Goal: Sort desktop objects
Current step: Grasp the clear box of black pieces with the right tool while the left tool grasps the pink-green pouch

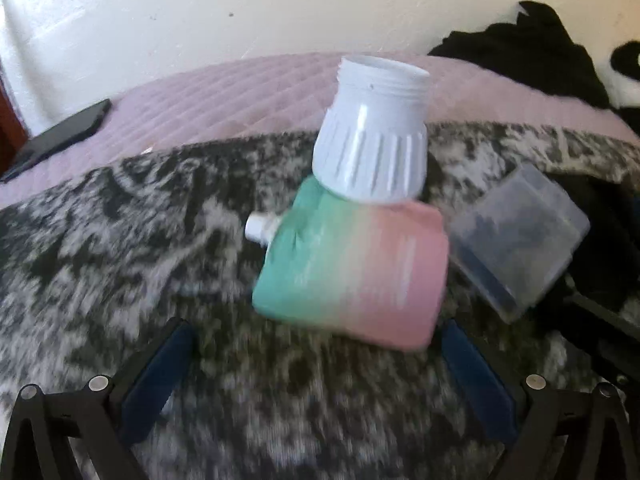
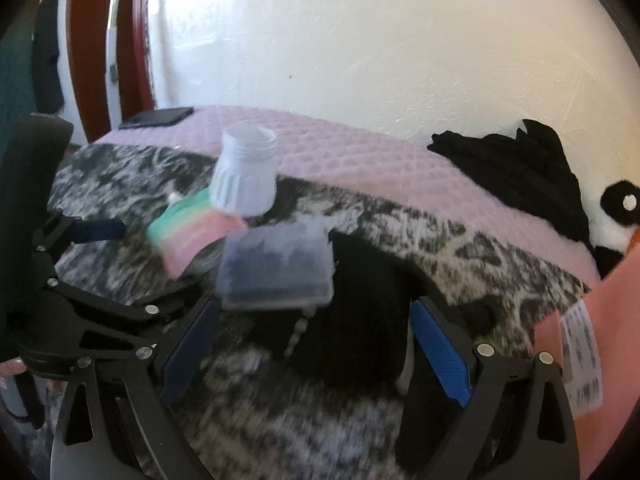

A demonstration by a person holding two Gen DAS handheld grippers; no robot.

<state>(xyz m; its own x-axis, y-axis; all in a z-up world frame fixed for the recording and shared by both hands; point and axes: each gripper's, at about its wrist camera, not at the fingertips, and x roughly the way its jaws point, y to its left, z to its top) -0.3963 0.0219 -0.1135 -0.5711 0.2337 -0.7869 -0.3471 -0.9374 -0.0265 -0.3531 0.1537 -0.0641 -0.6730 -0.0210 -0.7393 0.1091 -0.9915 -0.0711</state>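
Blue-padded fingers [image 1: 160, 364] of the left gripper [image 1: 316, 360] stand spread and empty over a black-and-white patterned blanket [image 1: 120, 248]; the right gripper [image 2: 316, 344] is likewise spread, holding nothing. Both frames are motion-blurred. On the blanket lie three task things: one green-to-pink pouch [image 1: 352, 268] with a white spout, one white ribbed jar [image 1: 372, 132] resting tilted on the pouch, and one clear box [image 1: 520, 236] touching the pouch's right side. Behind is a pink quilted cover [image 1: 240, 96] under a cream wall [image 1: 280, 4], with one dark phone [image 1: 60, 136] at its left edge, black clothing [image 1: 536, 60] at right, and a red door frame [image 2: 132, 40]. One white tag [image 2: 582, 360] carries print too blurred to read.
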